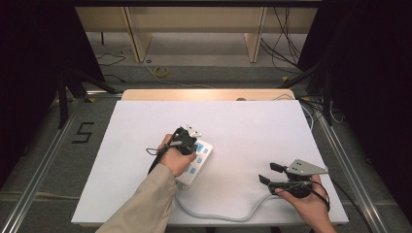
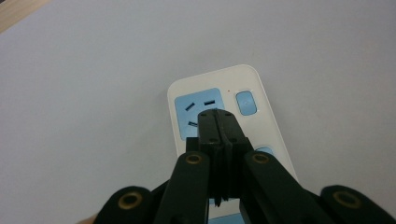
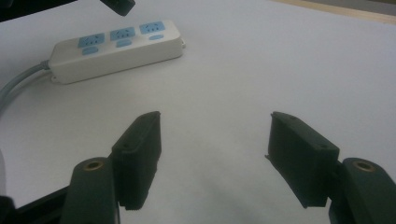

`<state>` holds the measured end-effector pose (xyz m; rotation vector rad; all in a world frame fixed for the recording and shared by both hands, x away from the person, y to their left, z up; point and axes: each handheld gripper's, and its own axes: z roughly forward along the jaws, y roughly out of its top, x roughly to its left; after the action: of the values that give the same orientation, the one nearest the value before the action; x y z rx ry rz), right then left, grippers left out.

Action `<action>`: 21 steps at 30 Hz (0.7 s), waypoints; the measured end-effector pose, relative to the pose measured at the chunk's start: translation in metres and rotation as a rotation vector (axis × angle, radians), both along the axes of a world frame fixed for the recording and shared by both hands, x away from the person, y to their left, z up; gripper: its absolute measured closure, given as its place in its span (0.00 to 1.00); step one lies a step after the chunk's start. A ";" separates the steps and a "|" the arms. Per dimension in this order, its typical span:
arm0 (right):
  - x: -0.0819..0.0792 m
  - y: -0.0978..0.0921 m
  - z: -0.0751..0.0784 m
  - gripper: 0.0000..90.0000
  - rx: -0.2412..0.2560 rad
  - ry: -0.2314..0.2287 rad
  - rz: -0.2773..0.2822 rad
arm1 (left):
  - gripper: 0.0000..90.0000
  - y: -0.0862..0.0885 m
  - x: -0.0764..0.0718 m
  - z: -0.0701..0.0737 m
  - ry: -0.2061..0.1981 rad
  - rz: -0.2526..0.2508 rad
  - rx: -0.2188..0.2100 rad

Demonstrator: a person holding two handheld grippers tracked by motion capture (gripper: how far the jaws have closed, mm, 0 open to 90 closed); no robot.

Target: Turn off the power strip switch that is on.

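White worktop [image 1: 243, 121] carries white power strip [image 1: 200, 162] near centre, grey cable [image 1: 228, 213] curving toward near edge. Left tool [image 2: 217, 116] jaws pressed together, over strip's end blue socket [image 2: 198, 105]. Right tool [image 3: 212, 140] jaws wide apart, gripping nothing, well right of strip.

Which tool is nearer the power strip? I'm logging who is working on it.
Left. The left tool hangs shut directly over the power strip, above its end socket. The right tool sits open, off to the strip's right, beside the cable.

white power strip [image 1: 198, 162], flat, blue sockets
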<state>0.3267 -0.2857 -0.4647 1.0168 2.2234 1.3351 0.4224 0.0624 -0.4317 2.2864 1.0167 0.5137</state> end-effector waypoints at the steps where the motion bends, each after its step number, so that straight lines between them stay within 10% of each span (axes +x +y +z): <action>1: 0.000 0.000 0.000 0.40 0.000 0.000 0.000 | 1.00 0.000 0.000 0.000 0.000 -0.002 0.002; 21: 0.000 0.000 0.000 0.40 0.001 0.000 0.000 | 1.00 -0.008 0.008 0.001 0.014 -0.014 0.019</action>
<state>0.3267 -0.2859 -0.4647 1.0178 2.2230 1.3367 0.4305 0.0542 -0.4303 2.3155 1.0059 0.5040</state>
